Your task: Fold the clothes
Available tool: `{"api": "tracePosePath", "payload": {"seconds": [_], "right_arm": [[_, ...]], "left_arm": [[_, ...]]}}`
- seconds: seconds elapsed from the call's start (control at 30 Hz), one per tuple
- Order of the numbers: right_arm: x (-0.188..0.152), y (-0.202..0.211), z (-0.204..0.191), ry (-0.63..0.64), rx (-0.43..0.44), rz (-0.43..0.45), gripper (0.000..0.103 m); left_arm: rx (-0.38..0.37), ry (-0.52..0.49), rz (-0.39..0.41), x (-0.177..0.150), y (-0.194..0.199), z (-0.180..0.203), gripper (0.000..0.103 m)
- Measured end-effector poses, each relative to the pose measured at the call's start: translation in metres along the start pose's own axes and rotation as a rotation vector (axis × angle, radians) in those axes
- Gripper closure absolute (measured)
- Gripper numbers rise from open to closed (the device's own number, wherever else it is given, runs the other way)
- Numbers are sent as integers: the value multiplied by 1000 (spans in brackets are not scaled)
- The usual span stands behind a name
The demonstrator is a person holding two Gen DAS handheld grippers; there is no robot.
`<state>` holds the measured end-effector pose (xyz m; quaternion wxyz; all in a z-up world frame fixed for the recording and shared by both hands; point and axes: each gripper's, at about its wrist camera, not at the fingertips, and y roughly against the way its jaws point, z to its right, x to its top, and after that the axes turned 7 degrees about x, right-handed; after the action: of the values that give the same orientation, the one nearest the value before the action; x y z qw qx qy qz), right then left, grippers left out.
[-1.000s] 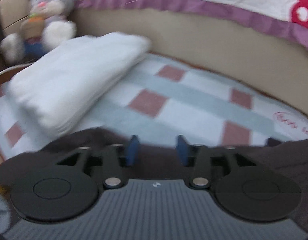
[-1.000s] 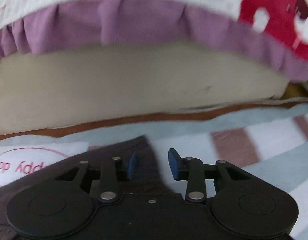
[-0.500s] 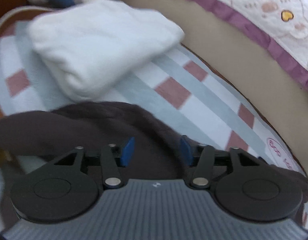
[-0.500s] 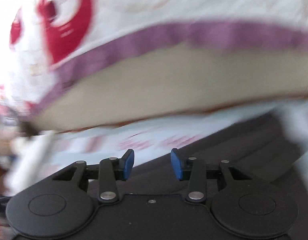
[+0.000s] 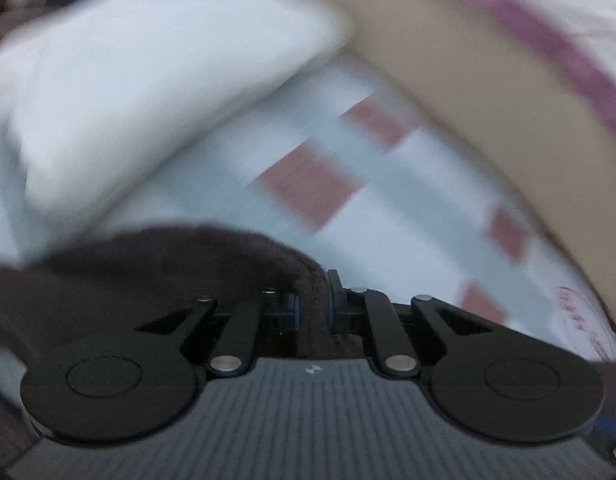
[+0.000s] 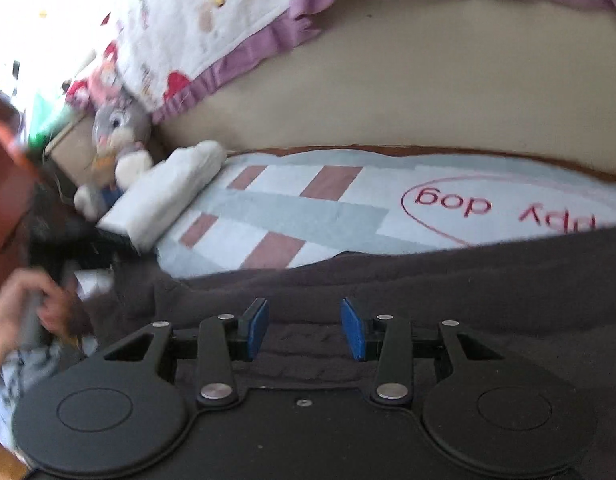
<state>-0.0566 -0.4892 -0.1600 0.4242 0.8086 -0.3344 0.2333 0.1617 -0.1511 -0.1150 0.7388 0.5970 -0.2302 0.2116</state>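
Left gripper just clamped dark garment, right gripper agape (over same cloth)

Left tool just clamped; right tool gapes.

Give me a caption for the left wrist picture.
Left gripper pinches a fold of dark garment on the checked sheet.

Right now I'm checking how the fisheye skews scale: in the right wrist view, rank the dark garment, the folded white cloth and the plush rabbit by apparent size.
1. dark garment, though nearest the camera
2. folded white cloth
3. plush rabbit, close to the cloth in apparent size, so that ranking is unsure
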Motion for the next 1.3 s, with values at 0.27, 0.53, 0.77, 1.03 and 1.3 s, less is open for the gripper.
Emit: {"api": "tracePosePath", "payload": {"seconds": [0.27, 0.53, 0.77, 1.03, 1.3], "right_arm": [[14, 41, 41, -155, 96, 107, 57], [6, 78, 80, -417, 242, 194, 52], [-3, 43, 72, -411, 220, 75, 51], [-33, -18, 46, -305, 201, -95, 52], [28, 31, -15, 87, 158, 294, 94]], "left_arm": [[-620, -345, 232, -35, 123, 103, 93], [-650, -481, 48, -116, 137, 75, 92], [-418, -412, -153, -140, 92, 42, 92], [-408, -484, -90, -152, 105, 53, 92], [-209, -617, 142, -60, 113, 82, 93]]}}
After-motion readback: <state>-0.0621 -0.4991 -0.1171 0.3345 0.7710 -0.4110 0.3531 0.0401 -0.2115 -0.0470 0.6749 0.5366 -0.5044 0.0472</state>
